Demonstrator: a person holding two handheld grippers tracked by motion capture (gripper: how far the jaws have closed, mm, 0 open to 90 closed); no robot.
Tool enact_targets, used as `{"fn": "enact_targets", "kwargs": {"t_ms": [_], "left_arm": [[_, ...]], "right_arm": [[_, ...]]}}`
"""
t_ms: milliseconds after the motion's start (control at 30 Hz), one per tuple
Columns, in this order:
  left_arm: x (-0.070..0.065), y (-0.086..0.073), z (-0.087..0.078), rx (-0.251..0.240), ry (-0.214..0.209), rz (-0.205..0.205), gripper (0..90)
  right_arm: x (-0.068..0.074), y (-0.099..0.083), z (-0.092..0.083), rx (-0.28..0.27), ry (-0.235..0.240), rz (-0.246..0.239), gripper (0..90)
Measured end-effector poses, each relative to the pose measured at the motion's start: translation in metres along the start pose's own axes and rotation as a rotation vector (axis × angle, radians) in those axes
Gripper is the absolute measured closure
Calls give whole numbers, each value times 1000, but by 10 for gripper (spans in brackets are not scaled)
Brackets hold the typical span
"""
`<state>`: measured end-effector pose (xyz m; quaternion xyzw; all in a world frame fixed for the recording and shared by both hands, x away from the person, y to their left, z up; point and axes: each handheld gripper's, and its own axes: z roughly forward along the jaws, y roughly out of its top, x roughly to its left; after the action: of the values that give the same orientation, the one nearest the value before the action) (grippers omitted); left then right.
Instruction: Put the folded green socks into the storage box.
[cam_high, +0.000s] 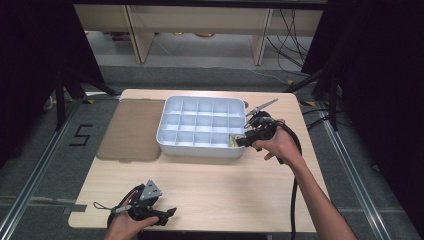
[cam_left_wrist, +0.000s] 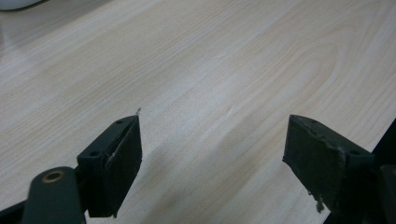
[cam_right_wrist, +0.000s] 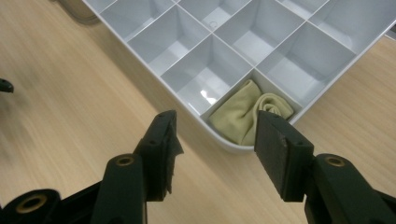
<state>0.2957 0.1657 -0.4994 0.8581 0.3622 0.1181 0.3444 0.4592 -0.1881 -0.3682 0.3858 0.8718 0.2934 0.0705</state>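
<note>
Left gripper (cam_high: 167, 214), lower left of the high view: jaws spread wide, nothing between them, low over bare bench (cam_high: 225, 180). Brown mat (cam_high: 132, 129) left of centre, touching the white compartment tray (cam_high: 200, 147). Yellow cloth (cam_right_wrist: 247, 116) lies bunched in the tray's corner compartment (right of centre in the right gripper view). Right gripper (cam_high: 241, 142) at that corner, jaws apart and released, cloth beyond them, not pinched.

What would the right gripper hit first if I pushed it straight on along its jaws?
Most likely the rounded corner of the white tray, right ahead of the right gripper, whose jaws stand open and empty. Just past that rim lies the yellow cloth in the corner compartment. Depth is hard to judge.
</note>
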Motion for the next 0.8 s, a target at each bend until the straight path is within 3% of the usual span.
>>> {"fn": "enact_targets", "kwargs": {"t_ms": [67, 300, 433, 467, 633, 667, 800], "left_arm": [[0, 0, 1, -2, 7, -14, 185], [2, 0, -1, -1, 5, 7, 185], [2, 0, 0, 1, 12, 2, 185], [2, -1, 1, 1, 11, -17, 186], [2, -1, 1, -1, 13, -17, 185], [3, -1, 0, 0, 16, 3, 185], [4, -1, 0, 4, 10, -3, 185]], "right_arm": [[3, -4, -3, 0, 10, 6, 485], [8, -21, -5, 0, 36, 28, 465], [11, -33, -2, -13, 59, 18, 458], [13, -36, 0, -29, 60, 15, 455], [17, -48, 4, -18, 58, 24, 437], [16, -53, 6, -21, 65, 17, 432], [20, -64, 10, -8, 97, 22, 426]]}}
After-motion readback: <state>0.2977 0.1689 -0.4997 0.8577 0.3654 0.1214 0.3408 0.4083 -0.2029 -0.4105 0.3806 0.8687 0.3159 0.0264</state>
